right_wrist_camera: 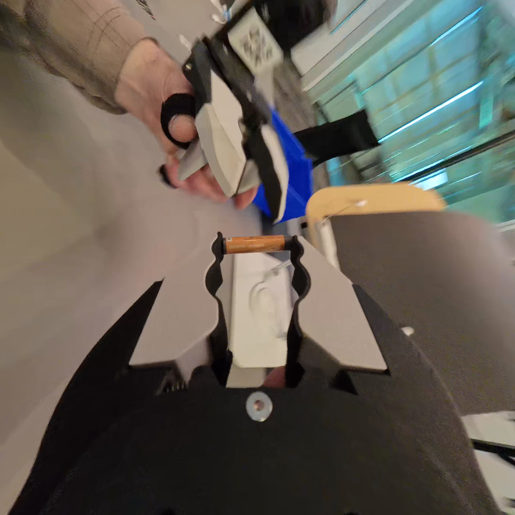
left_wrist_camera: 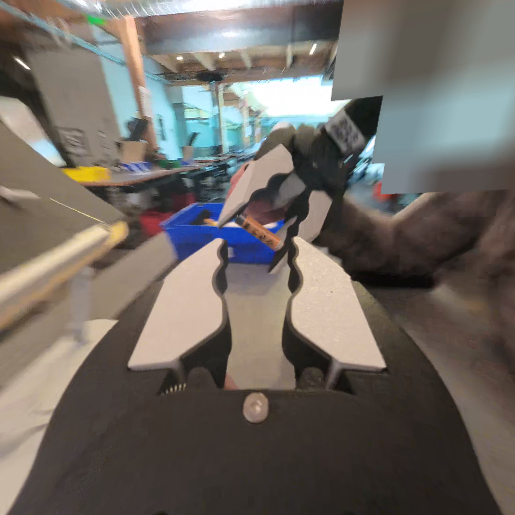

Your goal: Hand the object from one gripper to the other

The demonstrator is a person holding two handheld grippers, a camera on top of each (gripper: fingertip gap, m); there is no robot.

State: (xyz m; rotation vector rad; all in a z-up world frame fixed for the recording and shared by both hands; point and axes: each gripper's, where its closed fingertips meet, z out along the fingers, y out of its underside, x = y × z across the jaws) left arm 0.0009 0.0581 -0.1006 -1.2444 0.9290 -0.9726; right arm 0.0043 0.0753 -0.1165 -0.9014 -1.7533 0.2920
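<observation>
Right tool (right_wrist_camera: pixel 257 243) clamps battery (right_wrist_camera: pixel 255 244) crosswise at tips | left tool (left_wrist_camera: pixel 257 245) apart, empty, near

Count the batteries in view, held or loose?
1. The battery is clamped end to end between the tips of the right tongs, near the open left tongs. The blue bin behind holds blurred items; more may hide there.

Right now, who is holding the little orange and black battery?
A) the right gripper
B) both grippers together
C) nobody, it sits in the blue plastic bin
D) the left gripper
A: the right gripper clamps the little orange and black battery end to end between its fingertips, while the left gripper is open and empty.
</observation>
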